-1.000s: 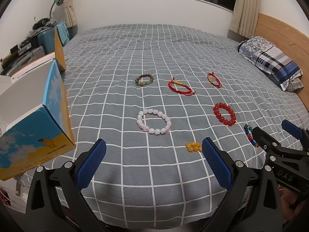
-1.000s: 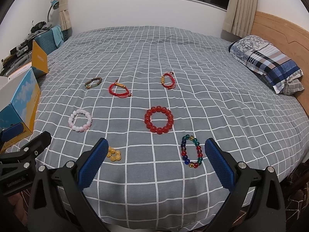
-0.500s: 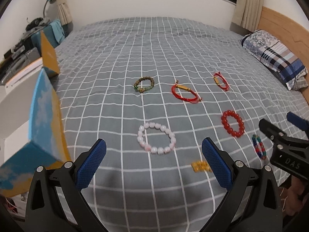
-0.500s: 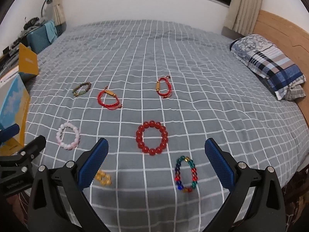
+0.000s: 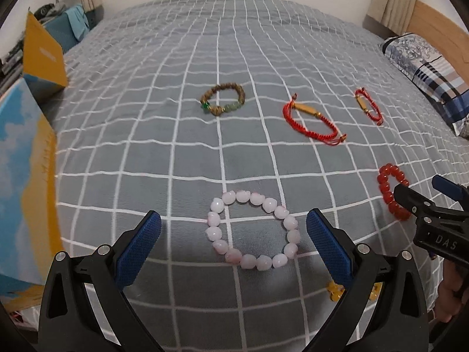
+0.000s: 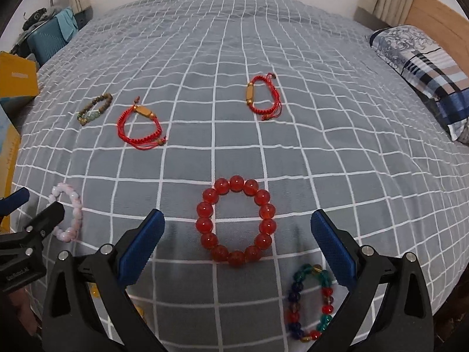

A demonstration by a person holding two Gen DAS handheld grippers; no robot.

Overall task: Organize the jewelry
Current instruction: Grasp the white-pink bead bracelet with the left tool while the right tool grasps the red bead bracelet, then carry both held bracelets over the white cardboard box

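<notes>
Directly ahead, pink bracelet (image 5: 253,233), left tool (image 5: 233,242) splayed

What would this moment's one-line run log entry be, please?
left gripper: open, over pink bracelet | right gripper: open, over red bracelet

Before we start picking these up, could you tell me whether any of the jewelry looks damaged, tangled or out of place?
Nothing stands out. The pink bead bracelet, red bead bracelet and both red cord bracelets lie flat, whole and apart on the bedspread.

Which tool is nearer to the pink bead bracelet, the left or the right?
Left. The left tool frames the pink bead bracelet between its open fingers; the right tool is beside it, over the red bead bracelet.
</notes>
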